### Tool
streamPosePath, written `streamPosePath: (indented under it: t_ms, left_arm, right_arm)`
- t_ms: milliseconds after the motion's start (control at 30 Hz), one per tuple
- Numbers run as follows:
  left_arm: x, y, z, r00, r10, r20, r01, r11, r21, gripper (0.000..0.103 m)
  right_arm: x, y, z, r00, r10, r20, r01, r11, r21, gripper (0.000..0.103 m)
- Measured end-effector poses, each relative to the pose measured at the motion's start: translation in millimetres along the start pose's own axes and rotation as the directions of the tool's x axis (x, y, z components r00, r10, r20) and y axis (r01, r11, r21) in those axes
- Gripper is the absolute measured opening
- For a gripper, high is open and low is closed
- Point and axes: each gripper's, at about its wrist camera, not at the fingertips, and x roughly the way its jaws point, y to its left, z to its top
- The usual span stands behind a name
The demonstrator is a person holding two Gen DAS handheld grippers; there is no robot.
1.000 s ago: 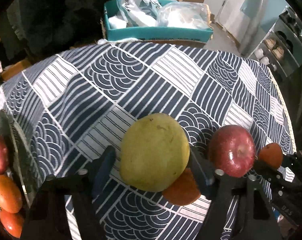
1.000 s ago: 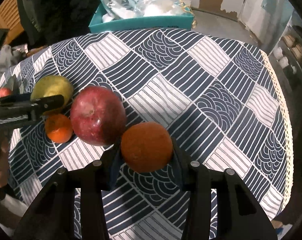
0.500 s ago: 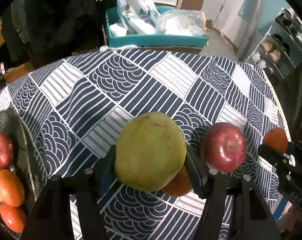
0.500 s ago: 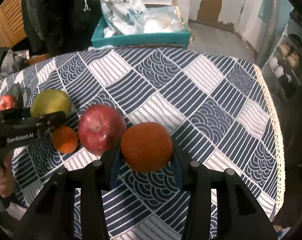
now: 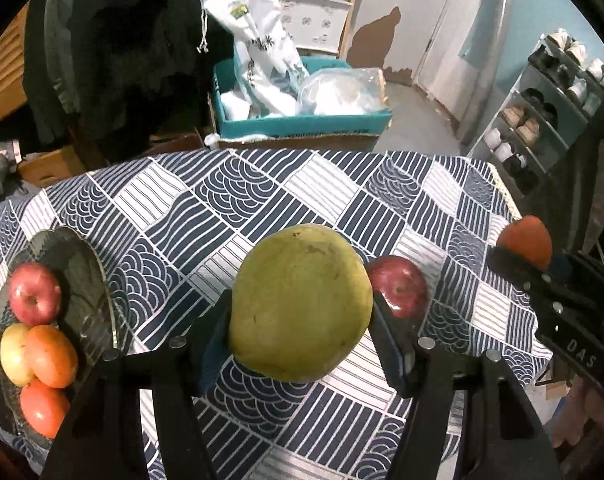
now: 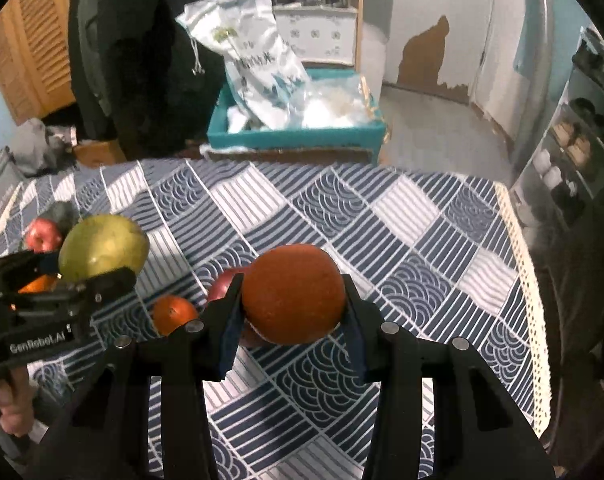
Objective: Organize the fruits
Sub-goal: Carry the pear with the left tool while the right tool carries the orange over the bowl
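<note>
My left gripper [image 5: 300, 314] is shut on a big green-yellow mango [image 5: 300, 304] and holds it above the patterned tablecloth [image 5: 262, 200]. My right gripper [image 6: 292, 300] is shut on an orange [image 6: 292, 292], also held off the table. A red apple [image 5: 402, 286] and a small orange [image 6: 174, 314] lie on the cloth between the two grippers. At the left stands a dark glass plate [image 5: 78, 264] with a red apple [image 5: 34, 294], a yellow fruit and some orange fruits. In the right wrist view the mango [image 6: 104, 248] shows at the left in the left gripper.
A teal box [image 5: 302, 124] with white bags stands beyond the table's far edge, beside dark hanging clothes [image 5: 122, 40]. A shoe rack [image 5: 542, 120] is at the right. The cloth's lace edge [image 6: 530, 300] marks the table's right side. A hand [image 6: 10, 404] holds the left gripper.
The left jaws closed onto the mango. Both grippers then rose with their fruit. The small orange is now hidden behind the mango in the left wrist view.
</note>
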Motion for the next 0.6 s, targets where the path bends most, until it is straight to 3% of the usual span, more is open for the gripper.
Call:
streamPosePath:
  t_ms: [600]
  left_arm:
    - [-78.2,11.0,-5.6,0.993,0.009,0.121,-0.009,1.0,-0.002,0.066]
  right_arm:
    - [-65.2,31.4,19.0,0.989,0.031,0.148,-0.021,0.998,-0.064,0.044]
